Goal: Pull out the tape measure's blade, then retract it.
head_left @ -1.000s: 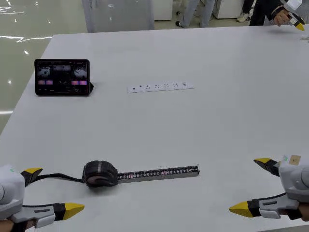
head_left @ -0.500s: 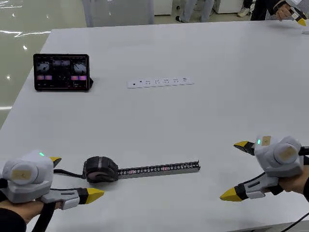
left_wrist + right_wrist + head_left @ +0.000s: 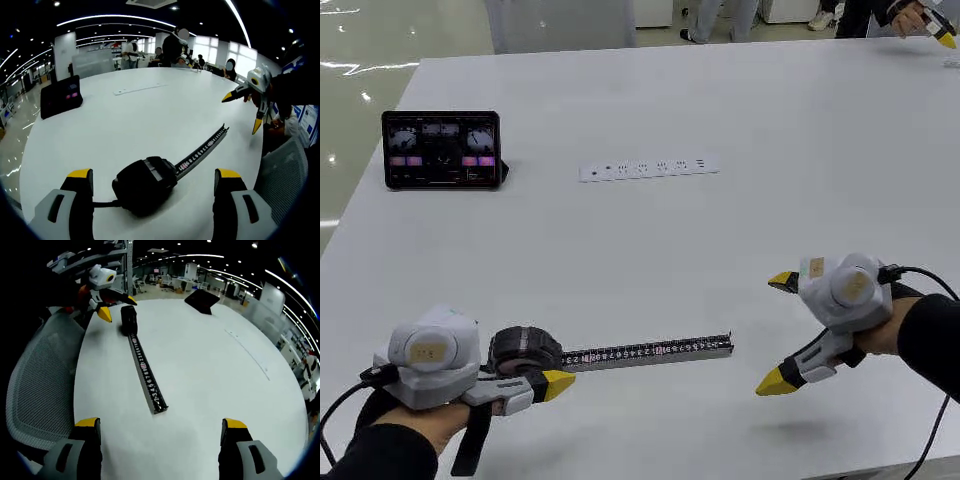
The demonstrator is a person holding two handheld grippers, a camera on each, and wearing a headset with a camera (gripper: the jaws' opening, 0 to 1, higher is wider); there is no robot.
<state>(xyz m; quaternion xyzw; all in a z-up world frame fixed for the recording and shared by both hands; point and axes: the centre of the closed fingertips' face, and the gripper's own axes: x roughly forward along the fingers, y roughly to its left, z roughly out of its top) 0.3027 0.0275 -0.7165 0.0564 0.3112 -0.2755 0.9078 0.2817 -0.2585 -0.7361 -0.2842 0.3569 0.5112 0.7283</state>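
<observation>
A large white worktop [image 3: 740, 110] stands in a bright, open room with a glossy floor [image 3: 360, 70], and people are standing beyond its far edge. Near the far left corner a dark tablet [image 3: 442, 150] is propped upright with its screen lit. A white power strip [image 3: 649, 168] lies flat towards the middle of the worktop, parallel to the far edge.

The tape measure [image 3: 524, 350], a black rounded case, lies close to the near edge, towards the near left corner. Its blade [image 3: 650, 351] is drawn out and lies flat on the worktop, running along the near edge towards the right. A black strap [image 3: 102, 203] trails from the back of the case.

The left hand-held gripper [image 3: 153, 175] sits at the near left corner with its yellow-tipped jaws spread wide. In the left gripper view the case lies between them, and neither jaw touches it.

The right hand-held gripper [image 3: 776, 331] hovers above the worktop near the near right corner, jaws spread and empty. It is near the free end of the blade but apart from it.

At the far right corner another person's hand [image 3: 910, 15] holds a similar yellow-tipped tool.
</observation>
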